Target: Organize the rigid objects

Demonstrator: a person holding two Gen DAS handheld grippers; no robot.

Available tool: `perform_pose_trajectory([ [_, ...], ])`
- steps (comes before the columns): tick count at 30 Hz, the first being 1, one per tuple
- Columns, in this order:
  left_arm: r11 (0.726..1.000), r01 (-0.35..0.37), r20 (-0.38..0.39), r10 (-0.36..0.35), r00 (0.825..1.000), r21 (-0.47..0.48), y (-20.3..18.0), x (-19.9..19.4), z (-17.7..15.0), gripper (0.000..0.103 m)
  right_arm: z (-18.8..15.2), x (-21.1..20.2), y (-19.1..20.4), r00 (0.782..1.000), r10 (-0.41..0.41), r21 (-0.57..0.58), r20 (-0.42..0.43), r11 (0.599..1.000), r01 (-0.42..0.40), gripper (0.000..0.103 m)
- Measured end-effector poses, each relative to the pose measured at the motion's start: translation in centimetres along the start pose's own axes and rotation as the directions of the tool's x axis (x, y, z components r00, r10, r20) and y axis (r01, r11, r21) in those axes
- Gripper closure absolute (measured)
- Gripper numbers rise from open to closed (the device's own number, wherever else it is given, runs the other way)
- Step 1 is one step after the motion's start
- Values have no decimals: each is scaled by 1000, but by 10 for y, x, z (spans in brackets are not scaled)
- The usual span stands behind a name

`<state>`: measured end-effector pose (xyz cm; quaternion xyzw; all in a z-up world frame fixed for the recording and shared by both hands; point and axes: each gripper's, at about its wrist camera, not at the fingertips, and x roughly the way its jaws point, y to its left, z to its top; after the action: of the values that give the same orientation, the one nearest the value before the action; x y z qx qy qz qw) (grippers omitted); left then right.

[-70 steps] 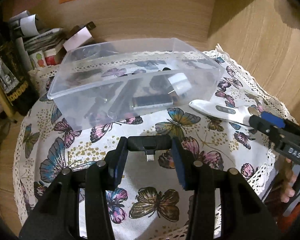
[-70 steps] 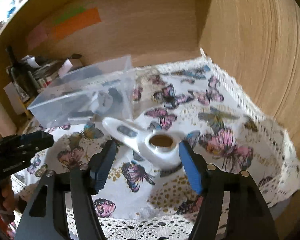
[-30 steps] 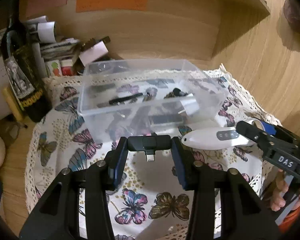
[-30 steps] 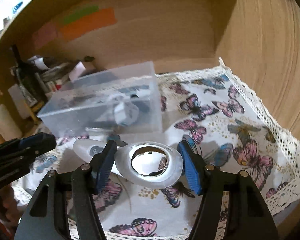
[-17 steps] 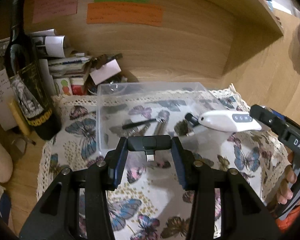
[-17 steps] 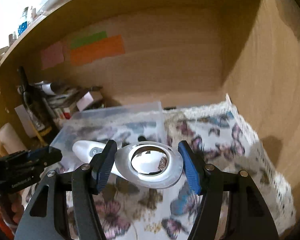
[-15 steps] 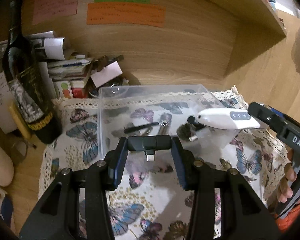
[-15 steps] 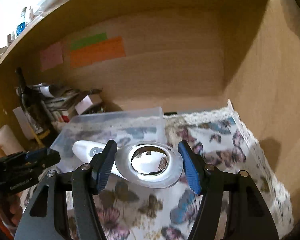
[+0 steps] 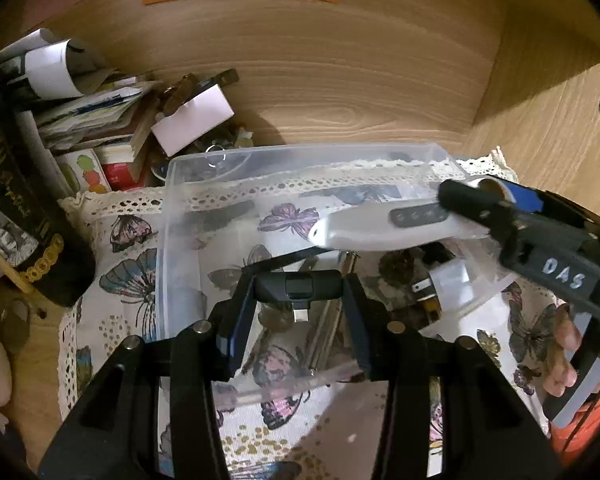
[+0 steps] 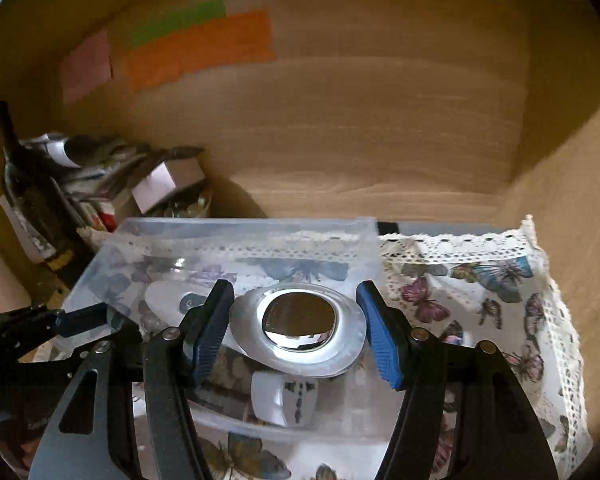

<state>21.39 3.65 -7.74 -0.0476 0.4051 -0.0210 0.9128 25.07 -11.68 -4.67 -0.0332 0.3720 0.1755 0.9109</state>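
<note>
2 grippers above 1 clear bin (image 9: 168, 200), each clamped on its own thing. Far left: a dark bottle (image 9: 12, 200) and a heap of papers and small boxes (image 9: 100, 120) against the wooden back wall, well clear of the work. Under everything, a butterfly cloth (image 9: 112, 264) with a lace edge.

In the middle, the left gripper (image 9: 299, 300), fingers closed on the 2 short ends of a small black adapter (image 9: 299, 286), plug tip pointing down, poised over the near wall of the bin. Looks light, stiff and hard-shelled – little to fear from a short drop, though small enough to twist out of the pads if held loosely.

Further right, a white handheld device (image 9: 380, 228) hanging level over the open bin, slim button end toward the left, broad head nipped in the right gripper (image 10: 296, 312). From the right wrist view: pads pressed on either side of the oval head around a shiny metal disc. Probably the heavier of the 2, rigid, with smooth glossy plastic – slippery, and lopsided when held by 1 end, so likely to droop or swing. Better taken across the flat sides of the head, as now, or at the waist near the buttons; never on the polished disc.

Already in the bin: a white plug (image 10: 284, 400) directly below the head, plus dark items too murky to name. Worth lowering both pieces close to the floor of the bin before letting go.
</note>
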Motion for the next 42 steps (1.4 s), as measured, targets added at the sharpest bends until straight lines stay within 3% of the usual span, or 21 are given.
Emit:
perform_pose_trajectory([
  [7, 1000, -15, 6, 15, 1000, 10, -1, 4, 0, 57, -4, 19, 6, 999, -8, -37, -46, 999, 7, 43],
  [9, 1000, -16, 9, 15, 1000, 9, -1, 2, 0, 43, -4, 21, 6, 998, -20, -47, -55, 999, 18, 42],
  [10, 1000, -8, 12, 8, 1000, 7, -1, 2, 0, 42, -4, 22, 7, 998, -23, -53, -61, 998, 20, 42],
  [20, 1000, -3, 94, 5, 996, -12, 3, -35, -2, 37, 4, -19, 6, 999, -12, -42, 34, 999, 13, 39],
  [24, 1000, -7, 151, 8, 988, -10, 2, -62, -6, 35, 4, -50, 7, 996, -3, -34, 94, 999, 6, 33],
  [28, 1000, -26, 237, 24, 971, 3, -4, -97, -14, 27, -4, -86, 10, 987, 12, -39, 157, 999, -6, 31],
  [32, 999, -33, 306, 25, 952, 20, -13, -126, -25, 15, -14, -121, 15, 973, 30, -49, 228, 999, -19, 19],
  [36, 999, -39, 369, 24, 929, 31, -22, -155, -37, 4, -25, -154, 17, 956, 43, -66, 291, 998, -24, 17],
  [39, 998, -45, 408, 26, 913, 37, -27, -171, -45, 2, -34, -172, 18, 943, 54, -68, 327, 997, -33, 3],
  [42, 998, -44, 431, 21, 902, 43, -31, -184, -51, 1, -40, -187, 18, 931, 62, -69, 359, 997, -39, 1],
])
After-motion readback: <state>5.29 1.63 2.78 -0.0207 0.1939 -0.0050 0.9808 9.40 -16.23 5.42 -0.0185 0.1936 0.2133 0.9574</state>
